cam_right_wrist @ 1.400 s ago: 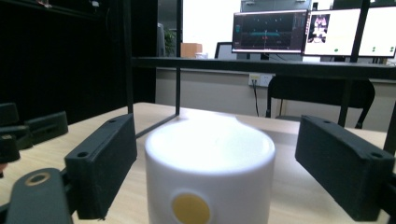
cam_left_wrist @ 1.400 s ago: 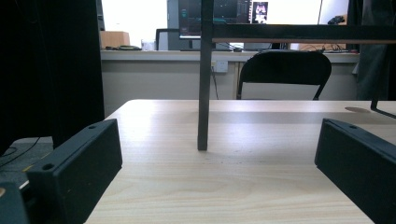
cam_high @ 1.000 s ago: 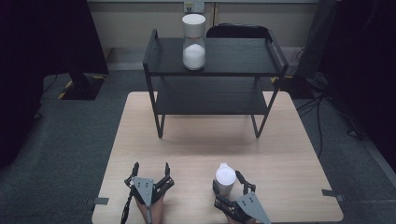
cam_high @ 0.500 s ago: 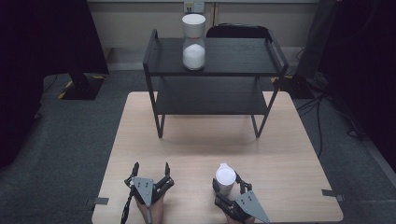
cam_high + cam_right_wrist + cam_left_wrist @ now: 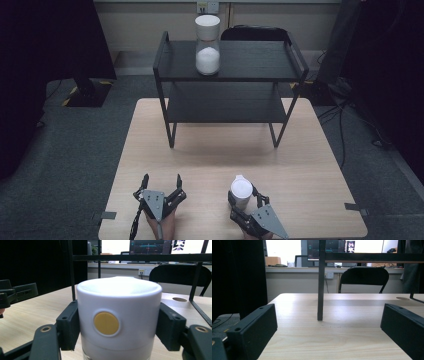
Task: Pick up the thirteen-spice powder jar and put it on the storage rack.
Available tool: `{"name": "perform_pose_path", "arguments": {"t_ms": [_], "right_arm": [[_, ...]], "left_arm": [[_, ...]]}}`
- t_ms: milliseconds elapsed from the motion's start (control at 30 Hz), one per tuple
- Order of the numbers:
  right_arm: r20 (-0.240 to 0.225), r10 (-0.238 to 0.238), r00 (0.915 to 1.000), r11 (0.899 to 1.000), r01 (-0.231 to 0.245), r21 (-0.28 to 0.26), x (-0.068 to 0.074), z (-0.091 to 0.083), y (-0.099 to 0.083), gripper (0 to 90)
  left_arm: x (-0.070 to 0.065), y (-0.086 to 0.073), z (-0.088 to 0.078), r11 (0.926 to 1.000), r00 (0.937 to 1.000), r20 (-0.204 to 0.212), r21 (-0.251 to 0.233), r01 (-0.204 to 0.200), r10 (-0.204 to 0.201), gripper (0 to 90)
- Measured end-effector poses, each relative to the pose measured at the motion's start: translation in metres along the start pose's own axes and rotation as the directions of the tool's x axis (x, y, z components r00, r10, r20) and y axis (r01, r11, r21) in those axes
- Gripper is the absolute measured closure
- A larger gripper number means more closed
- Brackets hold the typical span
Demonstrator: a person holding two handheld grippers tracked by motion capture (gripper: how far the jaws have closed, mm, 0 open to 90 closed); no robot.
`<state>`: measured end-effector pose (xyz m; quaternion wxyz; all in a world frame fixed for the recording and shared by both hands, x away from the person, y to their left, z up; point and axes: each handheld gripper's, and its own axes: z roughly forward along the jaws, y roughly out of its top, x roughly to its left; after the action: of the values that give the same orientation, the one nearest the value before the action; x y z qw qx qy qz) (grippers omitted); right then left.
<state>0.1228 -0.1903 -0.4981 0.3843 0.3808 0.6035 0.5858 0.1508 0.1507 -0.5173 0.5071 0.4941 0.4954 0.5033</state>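
Right hand-held gripper [image 5: 244, 199] clamped on a white canister [image 5: 241, 192] at the near edge of the surface [image 5: 220, 160].

Its jaws have just been closing and now press on both sides of the canister's white lid, whose yellow dot [image 5: 106, 323] faces the camera. The canister stands upright, well in front of the black shelf rack [image 5: 227, 75]; its body below the lid looks like clear glass, though little of it shows. To the canister's left, the left hand-held gripper [image 5: 160, 186] rests with jaws spread, holding nothing. A similar canister [image 5: 207, 44] stands on the rack's top shelf.
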Motion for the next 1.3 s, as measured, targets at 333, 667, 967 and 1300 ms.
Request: {"name": "perform_pose_path", "arguments": {"t_ms": [333,667,967,1300], "right_arm": [[-0.002,0.000,1.0000,1.000,0.000,0.005,-0.0006,0.0001,0.0015,30.2],[-0.003,0.001,1.0000,1.000,-0.001,0.009,-0.0007,0.0001,0.0024,30.2],[-0.004,0.001,1.0000,1.000,-0.001,0.009,-0.0010,0.0001,0.0026,30.2],[-0.006,0.017,0.9998,1.000,-0.017,0.015,-0.0037,0.0008,0.0045,30.3]], "left_arm": [[0.0000,0.0000,0.0000,1.0000,1.0000,0.000,0.000,0.000,0.000,0.0],[0.0001,0.0000,0.0000,1.0000,1.0000,0.000,0.000,0.000,0.000,0.0],[0.0001,0.0000,0.0000,1.0000,1.0000,0.000,0.000,0.000,0.000,0.0],[0.0006,0.0000,0.0000,1.0000,1.0000,0.004,0.000,0.000,0.000,0.0]]}}
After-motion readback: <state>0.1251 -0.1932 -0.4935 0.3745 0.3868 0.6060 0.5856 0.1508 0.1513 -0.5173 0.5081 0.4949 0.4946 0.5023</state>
